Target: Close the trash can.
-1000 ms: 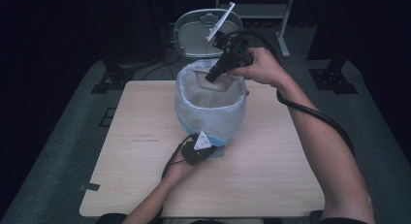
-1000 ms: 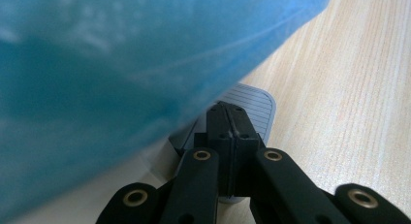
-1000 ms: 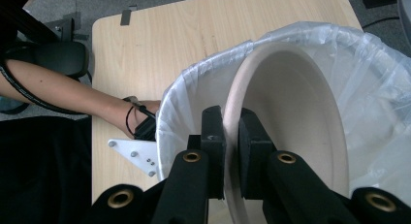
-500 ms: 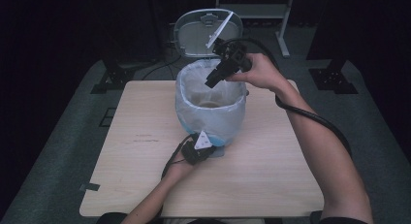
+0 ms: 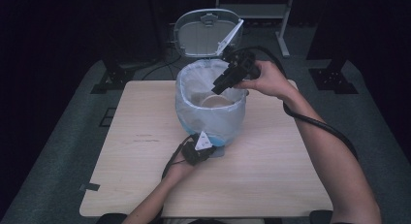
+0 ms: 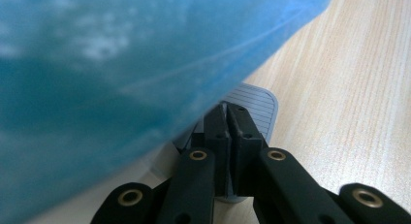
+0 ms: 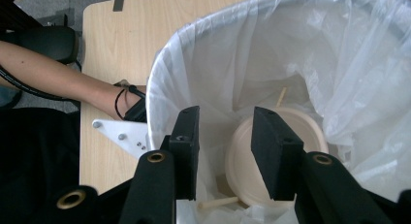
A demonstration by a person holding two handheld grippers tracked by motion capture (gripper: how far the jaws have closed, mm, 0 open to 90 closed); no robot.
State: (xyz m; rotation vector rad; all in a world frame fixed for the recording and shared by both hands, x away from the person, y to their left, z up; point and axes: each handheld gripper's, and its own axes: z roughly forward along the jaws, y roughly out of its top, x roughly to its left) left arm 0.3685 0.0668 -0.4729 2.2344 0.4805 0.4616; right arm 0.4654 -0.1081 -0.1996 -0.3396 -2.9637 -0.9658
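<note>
A person sits at a pale wooden surface (image 5: 271, 185) in a dark room, with a gripper in each hand. A blue bin (image 5: 211, 124) lined with a thin white bag (image 5: 194, 103) stands in the middle of the surface, toward its far edge. Its grey lid (image 5: 206, 32) stands open behind it, on the far side. The right gripper (image 5: 222, 84) hangs over the bin's far right rim, pointing down and to the left into the opening. Its jaws have just been opening and now stand partly apart with nothing between them. Down in the bag lies a round, pale plate (image 7: 278, 161), face up, with a thin wooden stick (image 7: 218, 202) beside it at the bottom and another stick (image 7: 281, 95) showing past the plate's far edge. The left gripper (image 5: 206, 149) rests low on the surface at the near side of the bin, just against its base. In the left gripper view its jaws are pressed together on a small grey ribbed pedal (image 6: 257, 105) that sticks out from under the bin's blue wall. The person's left forearm comes in from the near edge, the right from the near right.
</note>
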